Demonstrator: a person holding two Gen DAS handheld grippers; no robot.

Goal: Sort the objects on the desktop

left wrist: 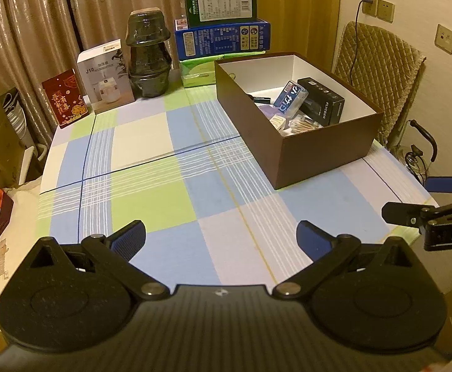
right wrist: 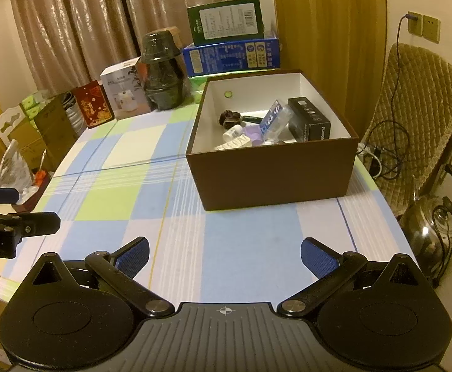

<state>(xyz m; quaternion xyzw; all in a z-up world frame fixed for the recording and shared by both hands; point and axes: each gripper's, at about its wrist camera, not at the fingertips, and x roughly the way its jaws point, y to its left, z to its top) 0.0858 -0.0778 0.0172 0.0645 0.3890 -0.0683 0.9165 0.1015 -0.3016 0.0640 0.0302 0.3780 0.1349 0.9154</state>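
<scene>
both wrist cameras are looking forward and slightly down over the checked tablecloth (left wrist: 170, 183) from its near edge, side by side, the left one sitting further left. both are sharing the brown box (right wrist: 275, 173) and the far stacked cartons (left wrist: 222, 40).

Warm, yellowish indoor light washes both wrist views, dim toward the dark rounded corners. Fisheye distortion bows the checked tablecloth (left wrist: 176, 142) and the curtains (right wrist: 70, 24), whose folds carry pale sheen. A soft shadow lies beside the brown box (right wrist: 272, 173). A metal kettle (right wrist: 433, 235) shows small highlights. Detail is slightly soft and grainy throughout.
</scene>
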